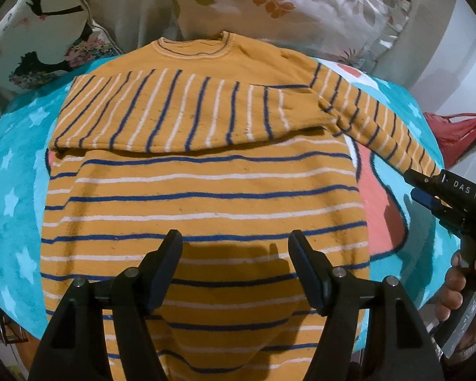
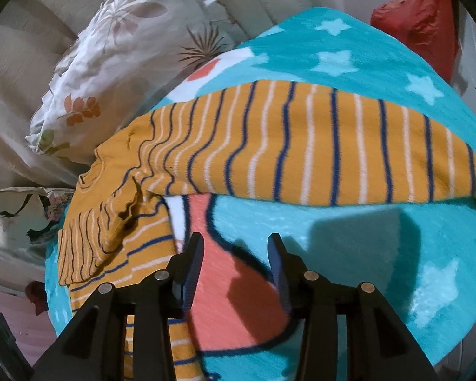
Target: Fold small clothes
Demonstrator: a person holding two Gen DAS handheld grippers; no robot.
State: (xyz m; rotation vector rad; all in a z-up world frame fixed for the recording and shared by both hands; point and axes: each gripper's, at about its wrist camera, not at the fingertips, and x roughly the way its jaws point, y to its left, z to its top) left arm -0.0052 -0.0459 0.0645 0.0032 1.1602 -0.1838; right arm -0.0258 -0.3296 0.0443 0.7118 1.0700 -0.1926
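Note:
A mustard sweater (image 1: pixel 206 203) with blue and white stripes lies flat on a turquoise star blanket (image 1: pixel 12 171), collar at the far side. One sleeve (image 1: pixel 161 111) is folded across the chest. The other sleeve (image 2: pixel 317 146) stretches out sideways over the blanket. My left gripper (image 1: pixel 234 241) hovers open above the sweater's lower body, with nothing between its fingers. My right gripper (image 2: pixel 235 244) is open over bare blanket just in front of the outstretched sleeve and holds nothing. In the left wrist view the right gripper (image 1: pixel 428 187) sits at that sleeve's cuff end.
Floral pillows (image 1: pixel 301 3) and a printed cushion (image 1: pixel 41 41) lie against the far side beyond the collar. A red bag (image 2: pixel 422 19) hangs at the right past the blanket's edge. A person's hand (image 1: pixel 457 289) grips the right tool's handle.

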